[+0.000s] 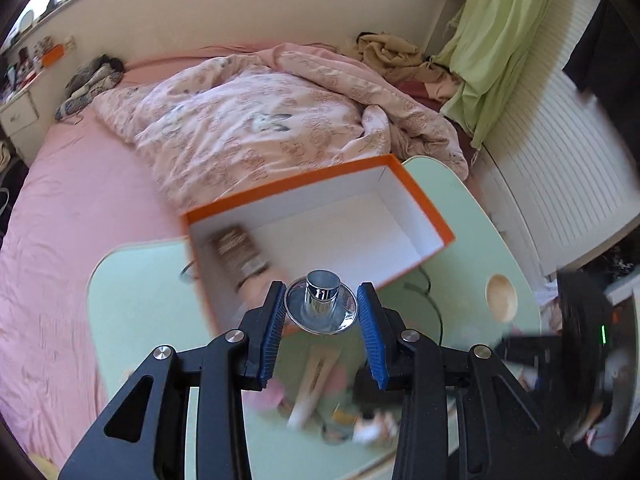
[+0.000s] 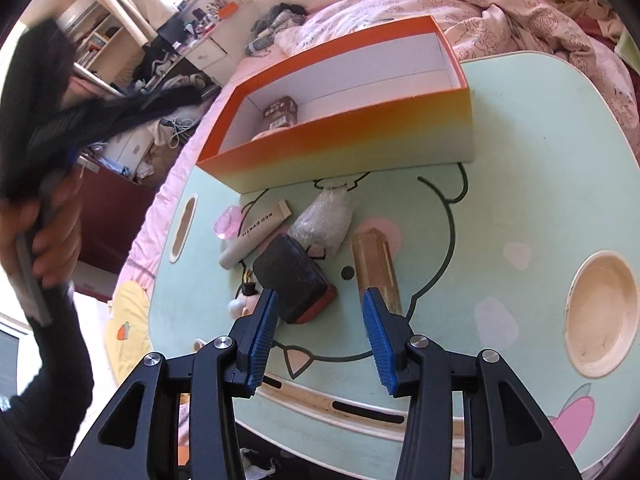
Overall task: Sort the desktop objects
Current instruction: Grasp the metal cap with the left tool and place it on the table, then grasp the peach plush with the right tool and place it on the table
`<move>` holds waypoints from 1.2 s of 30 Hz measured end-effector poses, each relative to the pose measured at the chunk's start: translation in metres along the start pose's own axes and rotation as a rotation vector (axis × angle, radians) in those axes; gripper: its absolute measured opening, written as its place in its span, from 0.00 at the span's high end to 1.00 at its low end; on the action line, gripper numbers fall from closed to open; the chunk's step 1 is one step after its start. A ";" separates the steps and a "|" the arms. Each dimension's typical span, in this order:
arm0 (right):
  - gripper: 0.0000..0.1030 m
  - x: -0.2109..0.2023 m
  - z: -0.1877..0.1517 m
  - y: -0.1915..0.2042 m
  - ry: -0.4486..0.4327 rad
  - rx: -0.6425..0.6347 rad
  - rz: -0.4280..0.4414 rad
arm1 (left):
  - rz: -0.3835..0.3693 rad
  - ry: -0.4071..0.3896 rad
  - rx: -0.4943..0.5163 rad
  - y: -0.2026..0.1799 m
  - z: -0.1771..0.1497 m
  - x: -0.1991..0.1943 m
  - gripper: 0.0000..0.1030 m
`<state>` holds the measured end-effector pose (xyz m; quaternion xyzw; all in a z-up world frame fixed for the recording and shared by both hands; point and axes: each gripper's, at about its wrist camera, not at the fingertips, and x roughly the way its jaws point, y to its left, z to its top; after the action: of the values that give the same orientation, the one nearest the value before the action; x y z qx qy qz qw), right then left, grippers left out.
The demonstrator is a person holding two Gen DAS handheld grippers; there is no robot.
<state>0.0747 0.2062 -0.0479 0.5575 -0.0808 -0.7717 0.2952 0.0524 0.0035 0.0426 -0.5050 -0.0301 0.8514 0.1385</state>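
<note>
Now, left view only: left gripper (image 1: 321, 304) fingers clamp a glass bottle (image 1: 321, 306) above the orange box (image 1: 424, 200).
Right view only: right gripper (image 2: 318, 302) fingers parted, empty, over the table (image 2: 520, 140).

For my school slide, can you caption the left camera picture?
Left gripper holds a shiny bottle by the orange box.

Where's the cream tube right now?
In the right wrist view the cream tube lies on the green table, left of centre, between the pink jar and the bubble-wrap bundle, in front of the orange box.
</note>
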 end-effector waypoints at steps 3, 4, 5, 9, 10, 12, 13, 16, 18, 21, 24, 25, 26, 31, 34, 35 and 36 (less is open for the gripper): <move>0.58 -0.008 0.016 0.004 -0.009 -0.018 -0.034 | 0.032 0.008 -0.013 0.018 -0.028 -0.011 0.63; 0.58 -0.013 0.022 0.008 -0.015 -0.030 -0.034 | 0.043 0.015 -0.022 0.023 -0.038 -0.011 0.63; 0.58 -0.016 0.030 0.013 -0.018 -0.040 -0.032 | 0.047 0.026 -0.034 0.027 -0.048 -0.010 0.63; 0.40 -0.020 0.072 0.029 0.007 -0.066 -0.049 | 0.029 0.097 -0.072 0.035 -0.088 0.005 0.63; 0.39 -0.015 0.084 0.032 0.024 -0.073 -0.061 | 0.022 0.111 -0.073 0.035 -0.096 0.010 0.63; 0.39 -0.001 0.108 0.041 0.073 -0.082 -0.076 | 0.020 0.141 -0.075 0.034 -0.111 0.020 0.63; 0.39 0.009 0.120 0.047 0.103 -0.089 -0.079 | 0.016 0.153 -0.079 0.033 -0.117 0.026 0.63; 0.39 0.035 0.146 0.057 0.165 -0.099 -0.119 | 0.006 0.184 -0.091 0.030 -0.129 0.039 0.63; 0.39 0.064 0.160 0.067 0.226 -0.115 -0.175 | -0.006 0.191 -0.092 0.028 -0.133 0.043 0.63; 0.39 0.092 0.169 0.073 0.275 -0.113 -0.190 | -0.043 0.169 -0.100 0.025 -0.133 0.046 0.63; 0.39 0.109 0.172 0.073 0.298 -0.105 -0.193 | -0.061 0.178 -0.100 0.024 -0.133 0.052 0.59; 0.39 0.114 0.170 0.073 0.306 -0.112 -0.197 | -0.058 0.167 -0.099 0.025 -0.133 0.051 0.56; 0.39 0.119 0.169 0.073 0.314 -0.120 -0.202 | -0.054 0.156 -0.098 0.025 -0.133 0.050 0.53; 0.54 0.131 0.161 0.064 0.286 -0.131 -0.242 | -0.064 0.107 -0.124 0.032 -0.132 0.040 0.52; 0.58 0.132 0.159 0.056 0.278 -0.120 -0.220 | -0.064 0.079 -0.140 0.038 -0.131 0.029 0.52; 0.58 0.130 0.158 0.052 0.272 -0.110 -0.216 | -0.060 0.072 -0.143 0.039 -0.131 0.026 0.52; 0.58 0.128 0.157 0.048 0.264 -0.100 -0.214 | -0.058 0.067 -0.145 0.040 -0.130 0.023 0.52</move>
<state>-0.0762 0.0656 -0.0734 0.6440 0.0568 -0.7220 0.2466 0.1469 -0.0406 -0.0486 -0.5408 -0.1017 0.8253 0.1270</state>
